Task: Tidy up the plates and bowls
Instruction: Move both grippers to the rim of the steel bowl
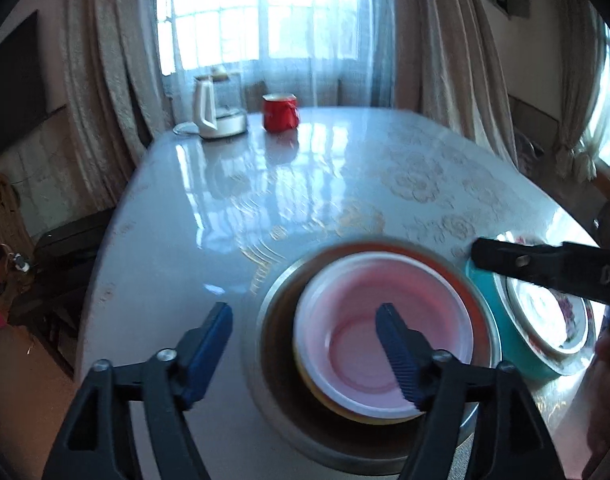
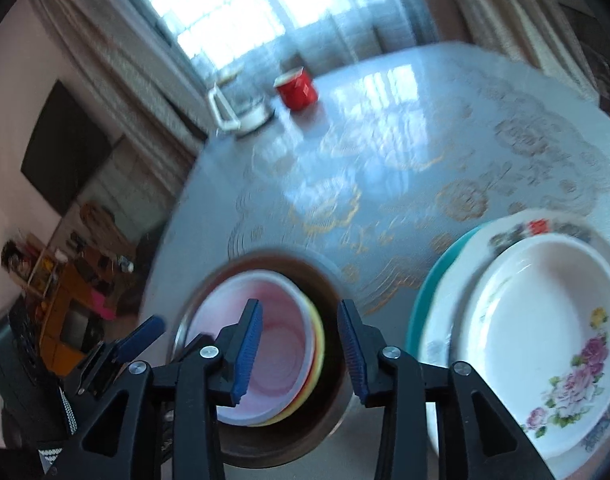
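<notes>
Black right gripper point(image 1: 545, 268) — "DA" legible

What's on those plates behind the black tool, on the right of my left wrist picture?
Observer: The top plate is white, with pink roses painted on one side.
Operator: Is the other tool holding it?
Observer: No. The right tool is open, with nothing between its pads.
Operator: How many plates are in the pile?
Observer: Three, as far as I can tell: a teal plate at the bottom, a flower-rimmed plate in the middle and the rose one on top.
</notes>
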`<action>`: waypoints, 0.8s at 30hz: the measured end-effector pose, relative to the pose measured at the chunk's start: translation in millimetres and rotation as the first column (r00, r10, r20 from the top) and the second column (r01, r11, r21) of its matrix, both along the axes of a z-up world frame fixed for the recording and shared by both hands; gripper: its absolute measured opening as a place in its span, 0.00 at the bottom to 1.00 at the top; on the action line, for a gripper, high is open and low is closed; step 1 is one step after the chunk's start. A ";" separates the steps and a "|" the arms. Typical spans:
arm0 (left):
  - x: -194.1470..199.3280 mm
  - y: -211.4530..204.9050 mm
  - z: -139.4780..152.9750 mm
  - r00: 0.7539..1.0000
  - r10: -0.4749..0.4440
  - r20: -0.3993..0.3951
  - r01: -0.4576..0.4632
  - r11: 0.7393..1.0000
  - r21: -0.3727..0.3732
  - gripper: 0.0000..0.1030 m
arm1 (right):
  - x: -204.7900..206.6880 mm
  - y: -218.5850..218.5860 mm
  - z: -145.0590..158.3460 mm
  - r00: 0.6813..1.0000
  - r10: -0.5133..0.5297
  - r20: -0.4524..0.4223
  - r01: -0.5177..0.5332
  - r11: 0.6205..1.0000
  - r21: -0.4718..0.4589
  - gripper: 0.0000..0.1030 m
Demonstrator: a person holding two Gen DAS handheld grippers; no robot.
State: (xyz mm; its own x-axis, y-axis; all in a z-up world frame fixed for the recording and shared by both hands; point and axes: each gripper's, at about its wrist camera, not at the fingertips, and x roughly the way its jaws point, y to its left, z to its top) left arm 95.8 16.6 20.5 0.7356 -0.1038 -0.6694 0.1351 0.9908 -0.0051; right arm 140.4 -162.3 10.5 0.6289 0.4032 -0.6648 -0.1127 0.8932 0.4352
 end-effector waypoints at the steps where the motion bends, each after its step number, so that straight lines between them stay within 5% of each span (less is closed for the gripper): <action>1: -1.1 2.9 2.0 1.000 0.010 0.005 -0.010 1.000 -0.003 0.75 | -3.5 -4.5 3.7 1.000 -0.015 0.022 0.015 1.000 0.006 0.40; 6: -5.3 21.9 3.4 0.998 0.065 -0.013 -0.065 0.996 -0.065 0.82 | -18.8 -19.7 7.9 0.996 -0.086 0.024 0.085 0.996 0.042 0.58; 13: -16.8 34.5 -6.5 0.993 0.096 -0.071 -0.101 0.992 -0.076 0.82 | -28.5 -19.7 -3.9 0.997 -0.056 -0.053 0.058 0.998 0.037 0.58; 24: -35.0 52.3 -16.6 0.986 0.145 -0.081 -0.150 0.987 -0.051 0.90 | -46.2 -5.9 -10.7 1.000 -0.012 -0.023 0.011 0.997 -0.071 0.58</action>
State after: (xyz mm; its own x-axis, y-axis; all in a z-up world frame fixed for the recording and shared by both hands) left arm 60.9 68.9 3.9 0.6926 -0.0376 -0.7203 -0.0153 0.9977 -0.0667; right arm 94.2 -168.2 -0.2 0.6173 0.3477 -0.7057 -0.0929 0.9230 0.3735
